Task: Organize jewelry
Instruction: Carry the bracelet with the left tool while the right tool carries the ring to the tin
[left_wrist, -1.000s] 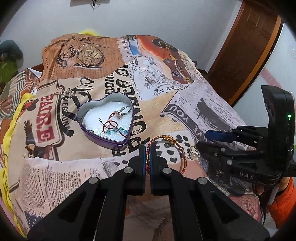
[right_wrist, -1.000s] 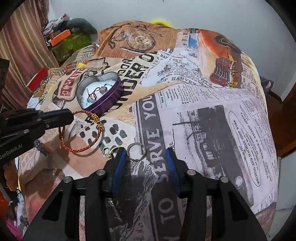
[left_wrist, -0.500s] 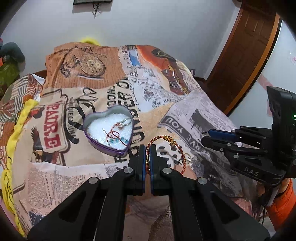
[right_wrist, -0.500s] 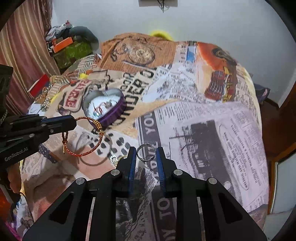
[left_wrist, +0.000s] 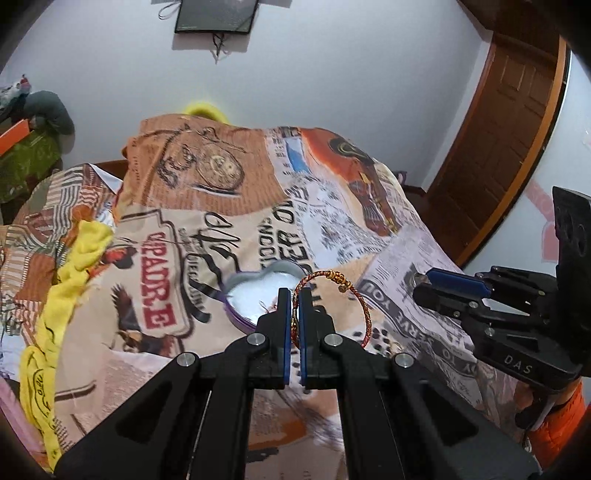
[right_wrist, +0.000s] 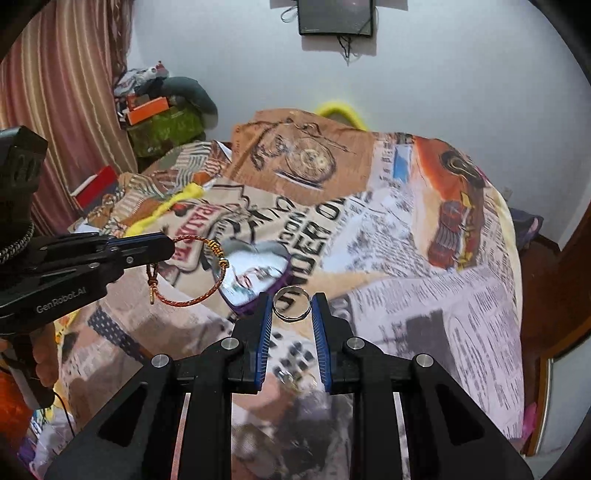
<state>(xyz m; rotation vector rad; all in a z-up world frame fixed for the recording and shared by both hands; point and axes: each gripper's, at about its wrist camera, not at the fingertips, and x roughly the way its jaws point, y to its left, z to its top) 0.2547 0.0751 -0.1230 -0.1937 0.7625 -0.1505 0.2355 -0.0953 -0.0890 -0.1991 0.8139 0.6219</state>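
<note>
Even indoor light, slight motion blur, strong fisheye bending at edges.

one bracelet (left_wrist: 332, 291), two rings (right_wrist: 291, 303), one heart tin (right_wrist: 255, 273)

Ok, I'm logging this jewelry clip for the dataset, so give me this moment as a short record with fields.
surface: bed with newspaper-print blanket
left gripper: shut on red-gold bracelet, held above the blanket
right gripper: shut on silver ring, held above the blanket
container: purple heart-shaped tin, open, white lining, small pieces inside
left behind: small ring lying on the blanket between the right gripper's fingers
likely next: carry both pieces to the tin
</note>
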